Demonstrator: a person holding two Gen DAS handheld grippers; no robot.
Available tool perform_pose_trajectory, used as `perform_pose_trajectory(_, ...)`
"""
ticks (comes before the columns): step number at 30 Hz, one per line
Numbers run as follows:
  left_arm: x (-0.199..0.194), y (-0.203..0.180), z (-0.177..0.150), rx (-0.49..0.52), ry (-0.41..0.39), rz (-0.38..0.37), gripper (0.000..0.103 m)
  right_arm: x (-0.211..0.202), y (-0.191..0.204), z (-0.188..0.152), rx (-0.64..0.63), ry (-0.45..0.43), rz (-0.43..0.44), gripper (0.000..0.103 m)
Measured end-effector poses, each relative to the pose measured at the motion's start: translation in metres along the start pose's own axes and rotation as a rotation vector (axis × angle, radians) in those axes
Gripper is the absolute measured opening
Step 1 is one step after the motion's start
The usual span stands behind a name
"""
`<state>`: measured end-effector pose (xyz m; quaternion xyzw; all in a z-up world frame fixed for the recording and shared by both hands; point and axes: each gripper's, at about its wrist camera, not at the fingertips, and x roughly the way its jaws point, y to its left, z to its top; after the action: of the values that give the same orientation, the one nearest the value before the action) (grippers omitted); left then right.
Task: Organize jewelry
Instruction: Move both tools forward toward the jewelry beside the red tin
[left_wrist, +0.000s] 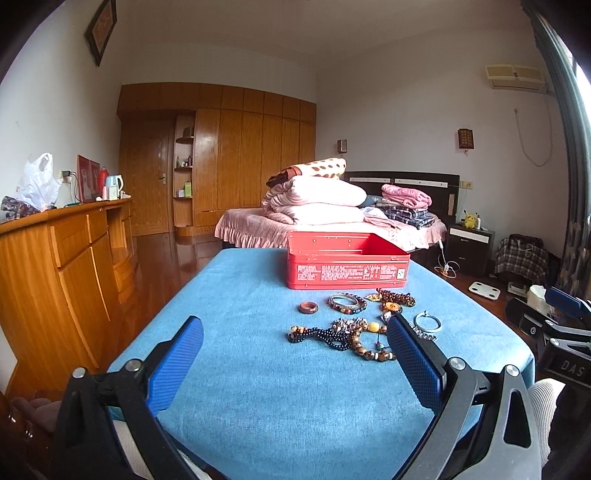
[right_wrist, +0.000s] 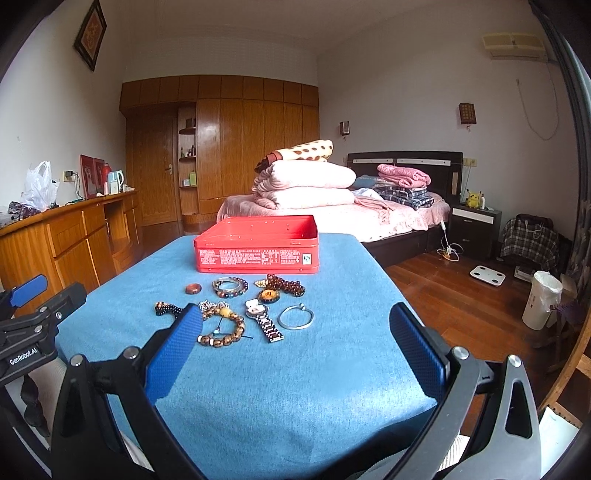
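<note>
Jewelry (right_wrist: 236, 310) on the table (right_wrist: 295, 387), just before the tin (right_wrist: 256, 251).

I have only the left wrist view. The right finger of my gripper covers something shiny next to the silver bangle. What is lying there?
Observer: A wristwatch with a metal link band. It lies flat on the blue cloth, between the brown bead bracelet and the silver bangle.
Operator: Of the right gripper I see only an edge. Is it holding anything?
Observer: No. Its jaws stand wide open with nothing between them, and it faces the jewelry from the near side of the table.
</note>
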<state>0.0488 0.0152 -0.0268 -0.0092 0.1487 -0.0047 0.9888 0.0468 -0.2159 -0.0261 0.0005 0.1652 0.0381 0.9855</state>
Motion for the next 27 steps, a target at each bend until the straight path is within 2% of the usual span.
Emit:
perform_pose_trajectory(9, 0.057, 0.002, -0.001, -0.006, 0.091, -0.009, 0.097, 0.054, 0.001, 0.008, 0.014, 0.073, 0.028, 0.098)
perform_pose_trajectory(19, 0.14, 0.008, 0.01, -0.012, 0.289, -0.03, 0.097, 0.127, 0.0, 0.035, 0.033, 0.19, 0.094, 0.098)
perform_pose_trajectory(27, 0.197, 0.015, 0.02, -0.014, 0.433, -0.047, 0.097, 0.185, -0.001, 0.05, 0.026, 0.316, 0.14, 0.098)
